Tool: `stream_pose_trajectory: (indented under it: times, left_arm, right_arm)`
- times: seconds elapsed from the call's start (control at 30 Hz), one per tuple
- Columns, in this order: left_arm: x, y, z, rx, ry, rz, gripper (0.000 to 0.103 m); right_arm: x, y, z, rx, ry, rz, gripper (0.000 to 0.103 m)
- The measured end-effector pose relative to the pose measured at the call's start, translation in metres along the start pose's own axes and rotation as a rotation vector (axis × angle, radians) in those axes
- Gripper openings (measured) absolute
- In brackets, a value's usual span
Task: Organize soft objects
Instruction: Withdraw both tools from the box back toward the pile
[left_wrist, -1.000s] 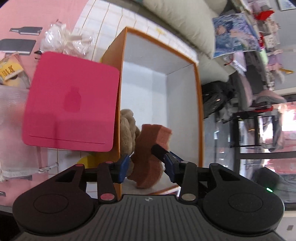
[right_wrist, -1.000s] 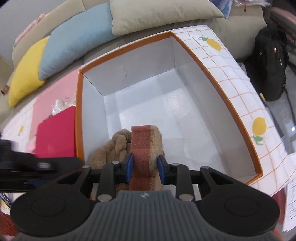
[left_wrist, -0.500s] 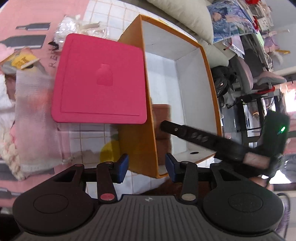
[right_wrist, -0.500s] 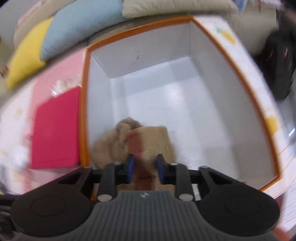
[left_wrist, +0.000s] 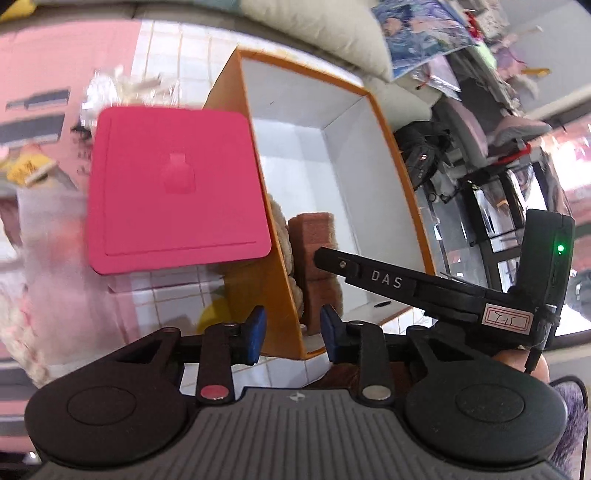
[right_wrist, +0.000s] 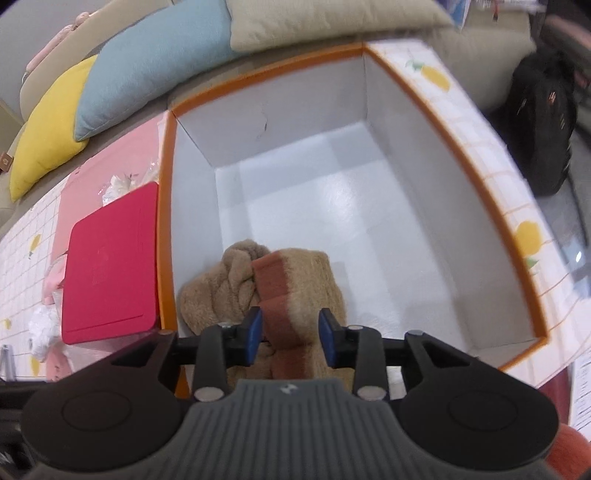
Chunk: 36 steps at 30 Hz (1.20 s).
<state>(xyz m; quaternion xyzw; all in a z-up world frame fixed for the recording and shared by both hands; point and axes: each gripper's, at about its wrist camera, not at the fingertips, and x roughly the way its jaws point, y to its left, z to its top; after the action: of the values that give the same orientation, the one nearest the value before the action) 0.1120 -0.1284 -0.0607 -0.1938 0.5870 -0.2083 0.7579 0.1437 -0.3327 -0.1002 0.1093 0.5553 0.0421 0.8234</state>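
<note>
Here the right tool (right_wrist: 290, 334) spreads, opening off a fuzzy tan-and-rust plush (right_wrist: 295, 291); left tool (left_wrist: 291, 332) closing, empty.

Upper left of right-wrist frame: yellow cushion (right_wrist: 48, 147), blue cushion (right_wrist: 147, 62), beige cushion (right_wrist: 325, 22). Black backpack (right_wrist: 543, 125) at right edge.

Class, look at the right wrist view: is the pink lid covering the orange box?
No: the pink lid lies flat on the table beside the orange box, whose top is open with plush toys inside.
</note>
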Motion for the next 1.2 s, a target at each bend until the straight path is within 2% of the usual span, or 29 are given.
stream_pose_trajectory:
  times: [0.2, 0.33, 0.5, 0.57, 0.63, 0.7, 0.83, 1.03, 1.17, 1.2]
  left_arm:
    - [-0.033, 0.005, -0.012, 0.089, -0.068, -0.01, 0.035]
    - [-0.057, 0.016, -0.022, 0.116, -0.126, 0.006, 0.035]
    - [-0.093, 0.039, -0.039, 0.143, -0.223, 0.048, 0.035]
    - [-0.105, 0.05, -0.047, 0.154, -0.253, 0.08, 0.035]
    - [-0.112, 0.058, -0.054, 0.166, -0.268, 0.148, 0.036]
    - [-0.115, 0.068, -0.062, 0.179, -0.264, 0.208, 0.035]
    - [-0.115, 0.087, -0.077, 0.165, -0.234, 0.277, 0.036]
    - [-0.107, 0.115, -0.09, 0.053, -0.19, 0.309, 0.036]
    - [-0.108, 0.123, -0.089, 0.053, -0.209, 0.324, 0.039]
    - [-0.107, 0.124, -0.089, 0.062, -0.206, 0.32, 0.042]
  right_arm:
    - [-0.04, 0.019, -0.015, -0.042, -0.13, -0.008, 0.042]
    - [-0.06, 0.046, -0.029, -0.065, -0.208, 0.033, 0.044]
    - [-0.072, 0.086, -0.055, -0.117, -0.265, 0.094, 0.047]
    - [-0.071, 0.1, -0.065, -0.141, -0.266, 0.122, 0.051]
    - [-0.069, 0.112, -0.075, -0.172, -0.256, 0.153, 0.054]
    - [-0.064, 0.123, -0.082, -0.207, -0.226, 0.166, 0.054]
    - [-0.048, 0.142, -0.093, -0.27, -0.168, 0.158, 0.058]
    - [-0.025, 0.154, -0.099, -0.334, -0.101, 0.12, 0.057]
    - [-0.019, 0.172, -0.101, -0.414, -0.095, 0.148, 0.055]
    - [-0.018, 0.178, -0.103, -0.439, -0.095, 0.155, 0.051]
